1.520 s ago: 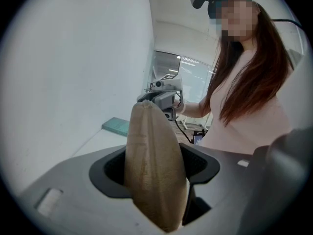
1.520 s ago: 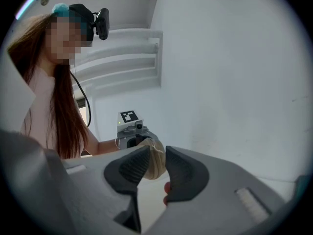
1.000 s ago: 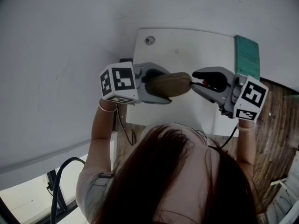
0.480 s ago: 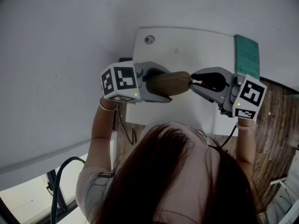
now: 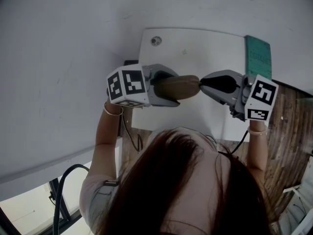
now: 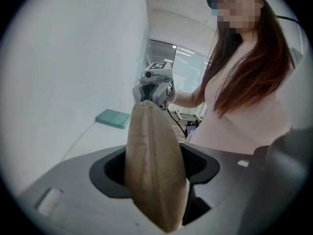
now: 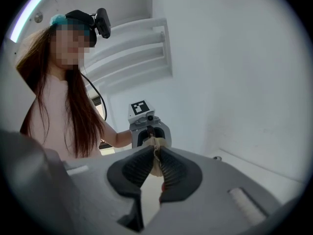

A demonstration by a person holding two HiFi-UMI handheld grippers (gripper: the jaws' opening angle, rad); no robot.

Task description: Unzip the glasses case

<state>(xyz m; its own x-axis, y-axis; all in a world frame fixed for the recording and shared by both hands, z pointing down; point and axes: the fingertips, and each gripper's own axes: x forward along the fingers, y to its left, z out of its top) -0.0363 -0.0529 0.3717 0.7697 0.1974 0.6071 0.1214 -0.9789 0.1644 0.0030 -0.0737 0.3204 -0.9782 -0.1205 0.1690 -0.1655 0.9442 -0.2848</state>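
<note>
Above the desk (image 5: 195, 48), the glasses case (image 5: 178, 86) is being clamped by the fingers of the left gripper (image 5: 168, 89) — those of the right gripper (image 5: 203, 82), apart a second ago, are being pinched onto its zipper pull (image 7: 156, 153), so unzipping seems about to begin.

The bit of glasses case (image 6: 151, 165) pinched in the right claw (image 7: 154, 150) is too small to identify.

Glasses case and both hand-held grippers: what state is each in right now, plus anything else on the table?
glasses case: lifted off the table, roughly level, held at both ends; whether it is unzipped does not show.
left hand-held gripper: shut on the case's body.
right hand-held gripper: shut, jaws together, pinching the tip of the case's other end.
green booklet: closed, lying flat on the white table.
</note>
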